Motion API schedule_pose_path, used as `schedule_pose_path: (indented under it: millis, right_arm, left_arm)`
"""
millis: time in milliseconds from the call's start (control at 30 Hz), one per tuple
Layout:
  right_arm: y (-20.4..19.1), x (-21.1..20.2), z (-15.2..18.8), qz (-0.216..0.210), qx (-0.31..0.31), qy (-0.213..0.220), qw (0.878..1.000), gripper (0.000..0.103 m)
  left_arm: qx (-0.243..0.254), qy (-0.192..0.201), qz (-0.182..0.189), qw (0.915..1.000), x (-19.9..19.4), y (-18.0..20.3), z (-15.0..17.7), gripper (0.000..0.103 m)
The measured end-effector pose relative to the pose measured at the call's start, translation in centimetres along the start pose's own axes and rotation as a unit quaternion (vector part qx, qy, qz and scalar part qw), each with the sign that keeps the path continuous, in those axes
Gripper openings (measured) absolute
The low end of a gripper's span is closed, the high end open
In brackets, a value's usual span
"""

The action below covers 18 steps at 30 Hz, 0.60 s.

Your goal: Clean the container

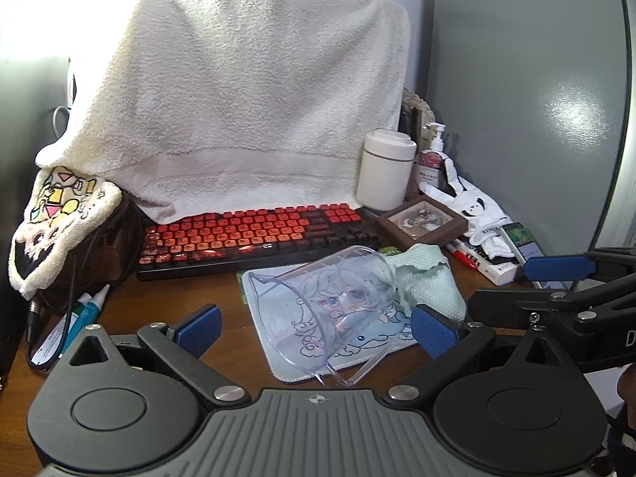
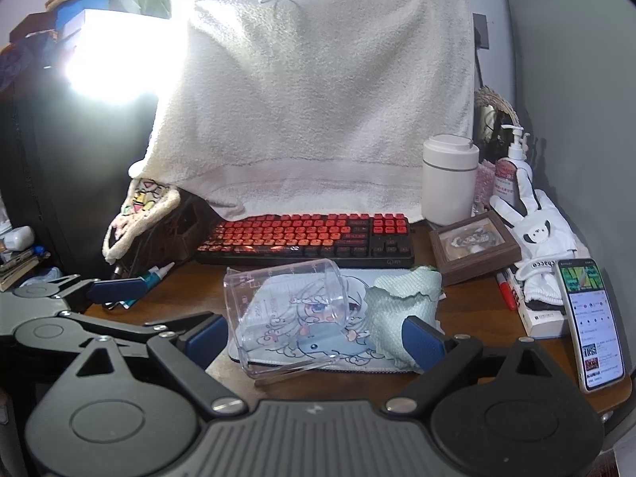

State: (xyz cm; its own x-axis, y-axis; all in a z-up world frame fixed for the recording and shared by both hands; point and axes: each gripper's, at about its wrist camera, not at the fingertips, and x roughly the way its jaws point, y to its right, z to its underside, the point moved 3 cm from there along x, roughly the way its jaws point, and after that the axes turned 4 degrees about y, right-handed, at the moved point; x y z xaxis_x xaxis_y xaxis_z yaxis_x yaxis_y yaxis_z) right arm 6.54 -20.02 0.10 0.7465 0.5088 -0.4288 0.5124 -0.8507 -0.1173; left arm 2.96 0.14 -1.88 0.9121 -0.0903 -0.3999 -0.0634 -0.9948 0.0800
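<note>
Wooden desk (image 2: 469, 310) bears tipped clear cup (image 2: 286, 310); both hand-held grippers (image 1: 316, 330) (image 2: 316, 340) gape, empty.

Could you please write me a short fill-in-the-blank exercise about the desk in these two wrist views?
1. The clear measuring cup lies on its ____ on the cartoon mouse pad.
2. The crumpled green cloth sits to the ____ of the cup.
3. A white ____ is draped over the monitor behind the red keyboard.
4. Both the left gripper and the right gripper are ____.

Missing words: side; right; towel; open
</note>
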Motion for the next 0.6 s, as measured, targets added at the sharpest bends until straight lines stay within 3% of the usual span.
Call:
schedule_pose_path:
  millis: [467, 600]
  right_arm:
    - [0.3, -0.6, 0.2, 0.008, 0.003, 0.038, 0.999, 0.097]
    - [0.5, -0.8, 0.3, 0.012, 0.005, 0.051, 0.999, 0.097]
  left_arm:
    - [-0.006, -0.017, 0.028, 0.9995, 0.8, -1.1, 0.1, 0.102]
    - [0.012, -0.017, 0.041, 0.999, 1.4, -1.6, -0.2, 0.102]
